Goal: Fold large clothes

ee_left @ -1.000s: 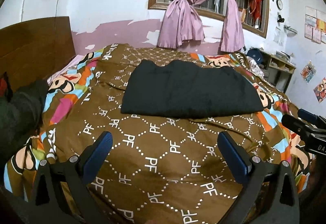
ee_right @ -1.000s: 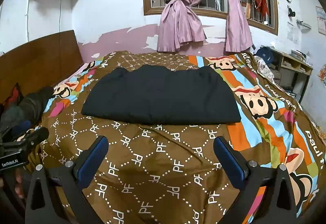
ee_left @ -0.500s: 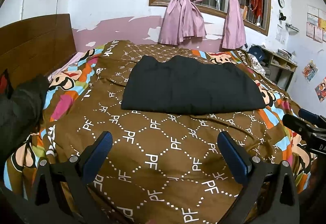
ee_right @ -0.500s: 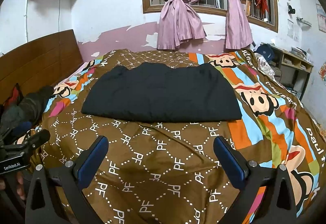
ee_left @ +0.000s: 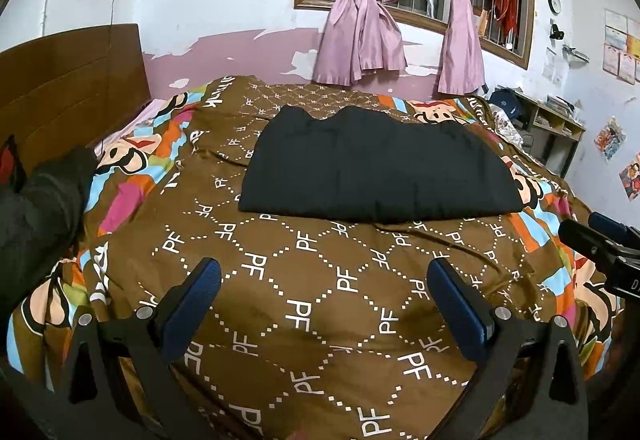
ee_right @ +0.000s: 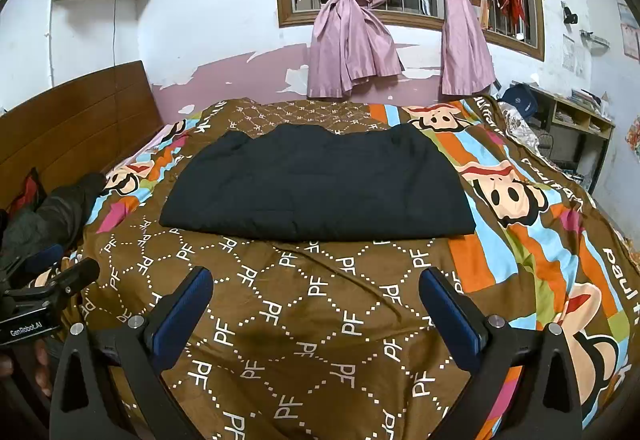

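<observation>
Presently the black garment (ee_left: 376, 164) lies flat mid-bed, its long axis running headboard-side to foot-side, straight ahead of both claws. Left claw (ee_left: 320, 304) and right claw (ee_right: 316, 304) hover open and empty above the near edge, about equally distant.

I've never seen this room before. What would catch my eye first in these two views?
Most likely the dark folded garment, lying flat in the middle of the bed on a loud brown PF-patterned bedspread with cartoon monkeys. Behind it, knotted pink curtains hang at a barred window. In front, both grippers, left and right, hover over the bedspread with jaws wide and empty.
</observation>
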`<act>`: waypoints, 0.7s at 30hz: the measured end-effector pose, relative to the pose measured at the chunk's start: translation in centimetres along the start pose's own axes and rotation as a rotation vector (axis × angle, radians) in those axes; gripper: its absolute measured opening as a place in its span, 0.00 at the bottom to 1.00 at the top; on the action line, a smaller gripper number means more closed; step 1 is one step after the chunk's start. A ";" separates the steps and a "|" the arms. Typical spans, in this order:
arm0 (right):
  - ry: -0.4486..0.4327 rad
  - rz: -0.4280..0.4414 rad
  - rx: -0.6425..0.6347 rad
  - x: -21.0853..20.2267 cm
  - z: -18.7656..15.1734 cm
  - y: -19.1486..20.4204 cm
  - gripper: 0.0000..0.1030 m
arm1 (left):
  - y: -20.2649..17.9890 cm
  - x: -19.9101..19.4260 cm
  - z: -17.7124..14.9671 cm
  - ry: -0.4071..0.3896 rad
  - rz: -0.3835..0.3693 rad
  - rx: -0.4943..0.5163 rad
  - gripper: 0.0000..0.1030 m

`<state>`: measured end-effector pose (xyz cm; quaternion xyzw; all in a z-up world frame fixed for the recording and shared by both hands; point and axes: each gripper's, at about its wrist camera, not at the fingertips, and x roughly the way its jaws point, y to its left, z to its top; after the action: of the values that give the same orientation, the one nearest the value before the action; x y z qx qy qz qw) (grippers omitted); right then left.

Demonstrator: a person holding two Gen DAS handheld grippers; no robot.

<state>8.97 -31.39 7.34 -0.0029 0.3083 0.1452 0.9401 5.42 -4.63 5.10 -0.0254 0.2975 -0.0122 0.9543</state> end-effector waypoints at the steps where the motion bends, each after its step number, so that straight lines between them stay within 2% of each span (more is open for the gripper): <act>1: -0.001 0.000 0.000 0.0 0.0 0.0 1.00 | 0.0 0.0 0.0 0.000 0.000 0.000 0.98; 21: 0.002 0.002 0.004 0.1 0.0 -0.1 1.00 | -0.1 0.0 -0.1 0.001 0.000 -0.001 0.98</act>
<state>9.03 -31.42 7.27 -0.0007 0.3094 0.1454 0.9397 5.35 -4.75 5.00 -0.0258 0.2978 -0.0119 0.9542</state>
